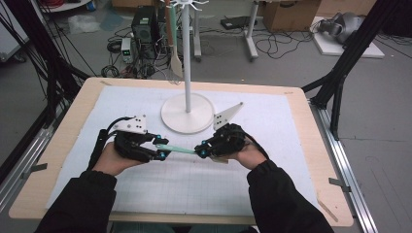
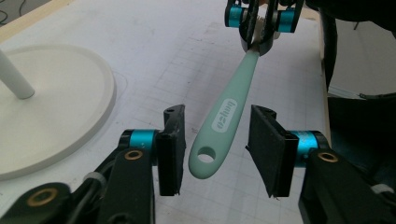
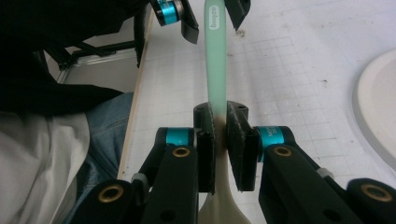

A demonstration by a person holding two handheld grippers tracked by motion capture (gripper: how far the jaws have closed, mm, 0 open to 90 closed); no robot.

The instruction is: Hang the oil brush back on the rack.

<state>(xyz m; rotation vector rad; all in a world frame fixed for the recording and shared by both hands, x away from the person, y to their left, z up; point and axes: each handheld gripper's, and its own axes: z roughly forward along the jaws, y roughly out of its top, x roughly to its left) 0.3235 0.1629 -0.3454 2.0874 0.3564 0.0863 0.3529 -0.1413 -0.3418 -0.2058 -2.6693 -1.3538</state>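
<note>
Spatula [image 2: 229, 109] hangs above the desk [image 1: 68, 141], just in front of the white stand base [image 1: 187, 114]. Right tool [image 3: 220, 140] clamps its neck; your left tool [image 2: 215, 149] brackets the handle end, pads narrowing but apart. Light, stiff, slick: grip the flat handle.

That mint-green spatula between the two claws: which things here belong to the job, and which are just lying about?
Part of the job:
- spatula, mint handle, cream blade
- right claw, clamped on the spatula where handle meets blade
- left claw, open around the handle's holed end
- white hanging stand, probably, another spatula hangs on it

Just lying about:
- cables on the floor
- cardboard box
</note>
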